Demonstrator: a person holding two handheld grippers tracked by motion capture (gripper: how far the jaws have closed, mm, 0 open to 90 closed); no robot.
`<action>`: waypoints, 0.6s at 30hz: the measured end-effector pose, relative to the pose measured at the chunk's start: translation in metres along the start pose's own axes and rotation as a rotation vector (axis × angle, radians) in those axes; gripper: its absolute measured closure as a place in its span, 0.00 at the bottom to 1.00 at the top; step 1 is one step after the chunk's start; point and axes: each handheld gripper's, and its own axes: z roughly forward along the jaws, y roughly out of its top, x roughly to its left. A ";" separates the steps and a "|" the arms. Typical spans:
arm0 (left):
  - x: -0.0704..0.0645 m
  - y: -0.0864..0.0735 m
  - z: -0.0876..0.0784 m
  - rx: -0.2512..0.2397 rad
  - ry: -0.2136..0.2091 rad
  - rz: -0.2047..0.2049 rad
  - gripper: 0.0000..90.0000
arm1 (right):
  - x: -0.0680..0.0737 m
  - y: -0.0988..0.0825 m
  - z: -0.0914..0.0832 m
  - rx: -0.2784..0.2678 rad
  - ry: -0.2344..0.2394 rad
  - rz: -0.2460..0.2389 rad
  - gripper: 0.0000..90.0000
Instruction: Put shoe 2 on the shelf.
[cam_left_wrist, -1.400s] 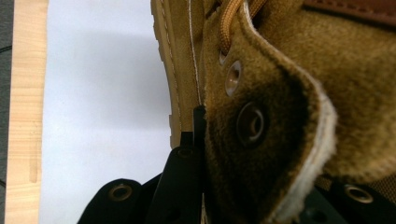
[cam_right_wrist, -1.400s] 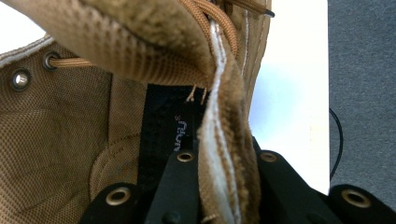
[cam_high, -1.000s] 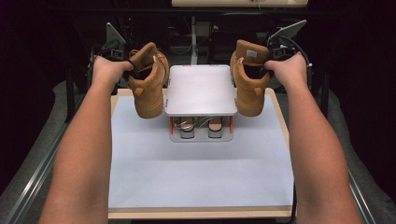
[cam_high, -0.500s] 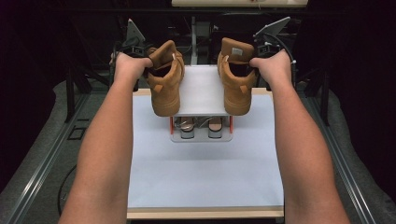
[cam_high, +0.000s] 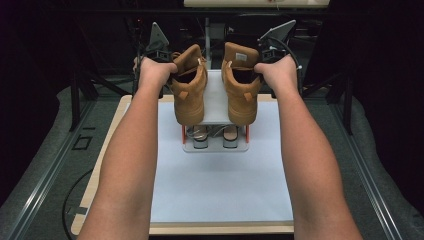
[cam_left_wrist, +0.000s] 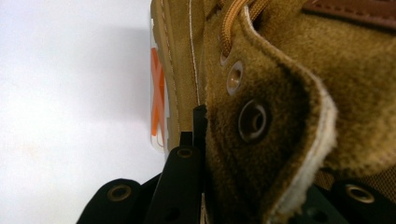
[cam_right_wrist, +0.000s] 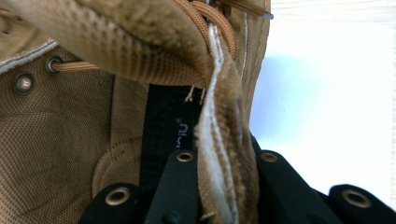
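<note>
We clamp left gripper on left boot collar | right gripper pinches right boot collar | both boots hang side by side above white rack, far table centre.

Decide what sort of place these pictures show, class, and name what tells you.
Probably a recording workbench: a white mat on a wooden board, dark metal frame rails around it, and handheld grippers carrying tan suede boots above a small white rack.
</note>
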 end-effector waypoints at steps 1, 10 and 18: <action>-0.001 0.000 0.001 0.005 -0.004 0.001 0.95 | 0.001 0.000 0.001 0.002 0.001 -0.001 0.95; -0.012 0.001 0.008 -0.009 -0.014 0.004 0.94 | 0.003 0.003 0.009 0.017 0.018 0.019 0.95; -0.014 0.003 0.014 -0.018 -0.025 -0.002 0.94 | -0.001 0.004 0.012 0.016 0.046 0.042 0.95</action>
